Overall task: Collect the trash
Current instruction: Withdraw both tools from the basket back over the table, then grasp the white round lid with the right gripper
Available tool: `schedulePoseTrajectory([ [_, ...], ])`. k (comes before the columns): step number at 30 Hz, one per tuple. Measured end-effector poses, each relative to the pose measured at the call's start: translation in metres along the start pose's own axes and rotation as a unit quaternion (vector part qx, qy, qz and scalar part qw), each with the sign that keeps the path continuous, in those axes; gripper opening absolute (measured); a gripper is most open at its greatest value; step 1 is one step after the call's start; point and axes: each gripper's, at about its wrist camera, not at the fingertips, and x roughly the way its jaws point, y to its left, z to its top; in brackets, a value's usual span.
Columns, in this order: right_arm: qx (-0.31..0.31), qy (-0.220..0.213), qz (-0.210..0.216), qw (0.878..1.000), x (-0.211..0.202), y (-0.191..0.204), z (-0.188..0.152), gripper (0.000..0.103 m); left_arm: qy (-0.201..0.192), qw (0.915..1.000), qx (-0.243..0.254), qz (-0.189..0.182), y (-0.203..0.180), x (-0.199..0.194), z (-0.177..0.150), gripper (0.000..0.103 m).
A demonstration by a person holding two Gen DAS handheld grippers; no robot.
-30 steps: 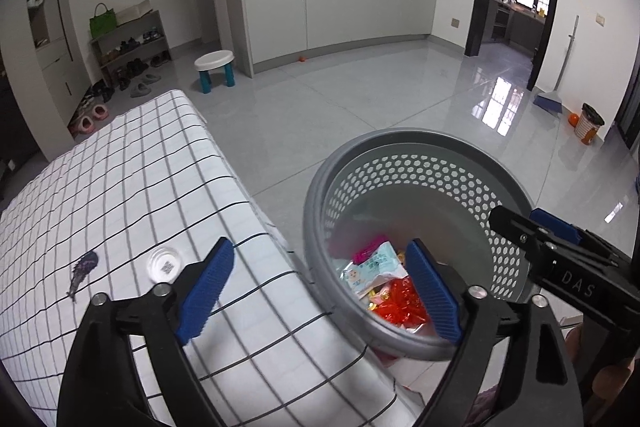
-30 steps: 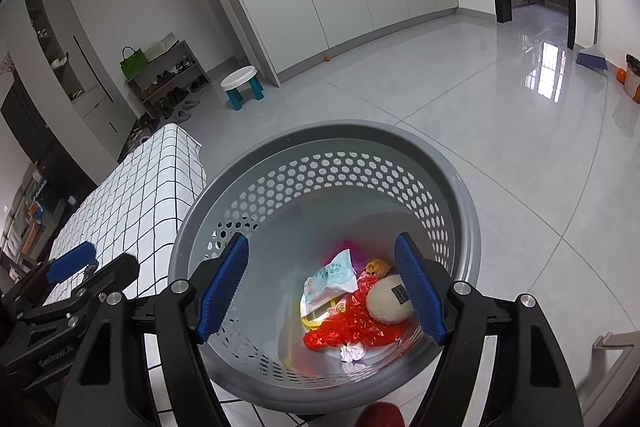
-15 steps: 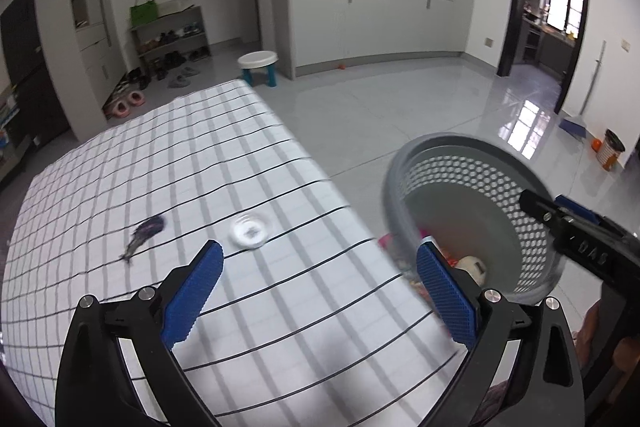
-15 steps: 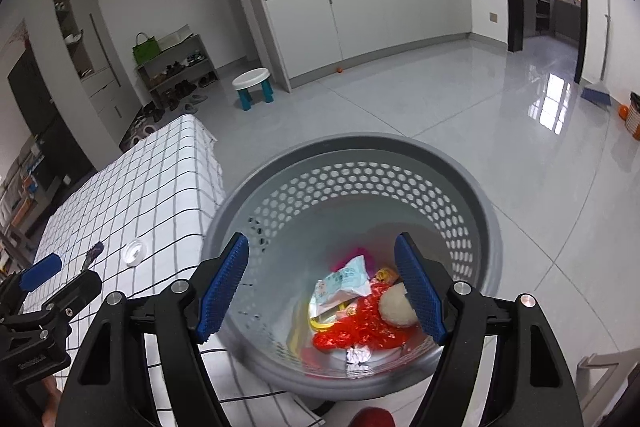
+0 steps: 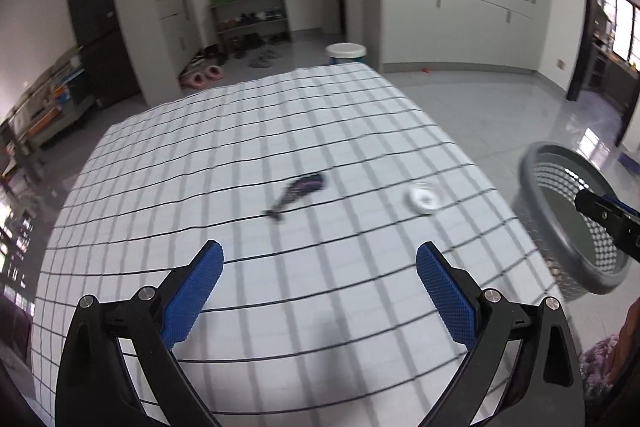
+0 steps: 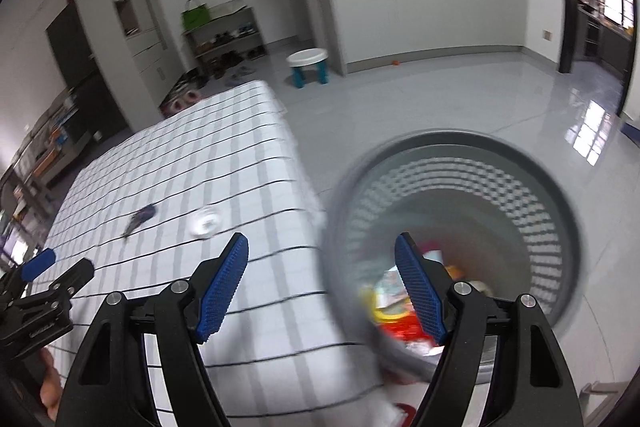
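Left gripper (image 5: 318, 267) is held wide apart over the checked tablecloth (image 5: 248, 155), nothing between the blue pads (image 5: 192, 291). Right gripper (image 6: 322, 281) is also parted and empty, straddling the table's right edge and the rim of the grey basket (image 6: 556, 195).

Edges: the cloth's right edge drops off just beside the basket; the far edge ends short of a white stool (image 5: 346, 53). Open tiled floor (image 6: 460, 99) is seen beyond the table and basket, up to the cabinets (image 5: 452, 23). The cloth itself is mostly bare around the remaining pieces.

Trash left on the table: a dark wrapper (image 5: 298, 189) near the middle, a white lid (image 5: 425, 197) to its right, near the right edge; the two lie apart. Colourful wrappers (image 6: 396, 311) are seen in the basket bottom, blurred.

Versus one second ago: the left view was centred on the basket mouth, with the jaws narrower; now it is swung onto the table, with the basket pushed to the right margin. The right view was filled by the basket; now the table takes its left half. The dark wrapper and lid are unmoved on the cloth.
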Motion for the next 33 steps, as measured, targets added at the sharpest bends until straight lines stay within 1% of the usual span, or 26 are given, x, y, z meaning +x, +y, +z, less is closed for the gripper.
schedulePoseTrajectory([
  [5, -0.037, 0.023, 0.023, 0.999, 0.024, 0.050, 0.002, 0.072, -0.006, 0.9995, -0.018, 0.024, 0.032, 0.000, -0.004, 0.095],
  [10, -0.067, 0.060, 0.039, 0.995, 0.058, 0.087, 0.011, 0.072, 0.004, 0.9990, -0.041, 0.019, 0.053, 0.003, -0.006, 0.095],
  [17, -0.103, 0.113, 0.021, 0.988, 0.108, 0.107, 0.016, 0.072, 0.014, 0.9984, -0.054, 0.014, 0.062, 0.012, -0.010, 0.095],
  [19, -0.117, 0.119, 0.012, 0.986, 0.118, 0.110, 0.017, 0.072, 0.017, 0.9982, -0.056, 0.015, 0.064, 0.015, -0.010, 0.095],
  [23, -0.125, 0.132, 0.011, 0.983, 0.135, 0.111, 0.018, 0.072, 0.025, 0.9979, -0.058, 0.014, 0.065, 0.020, -0.010, 0.095],
  [24, -0.126, 0.133, 0.011, 0.983, 0.138, 0.112, 0.018, 0.071, 0.027, 0.9979, -0.057, 0.014, 0.065, 0.021, -0.010, 0.095],
  [26, -0.128, 0.136, 0.011, 0.982, 0.143, 0.111, 0.017, 0.061, 0.029, 0.9979, -0.056, 0.013, 0.064, 0.023, -0.010, 0.095],
  [28, -0.132, 0.132, 0.009, 0.982, 0.146, 0.112, 0.017, 0.057, 0.033, 0.9979, -0.055, 0.010, 0.062, 0.026, -0.006, 0.095],
  [30, -0.138, 0.125, 0.008, 0.982, 0.147, 0.113, 0.016, 0.049, 0.037, 0.9978, -0.055, 0.005, 0.060, 0.029, -0.005, 0.095],
  [31, -0.141, 0.120, 0.006, 0.983, 0.147, 0.113, 0.015, 0.043, 0.040, 0.9977, -0.055, 0.003, 0.060, 0.031, -0.004, 0.095],
  [33, -0.136, 0.111, 0.009, 0.984, 0.146, 0.109, 0.013, 0.041, 0.040, 0.9978, -0.054, 0.004, 0.058, 0.033, -0.002, 0.095],
])
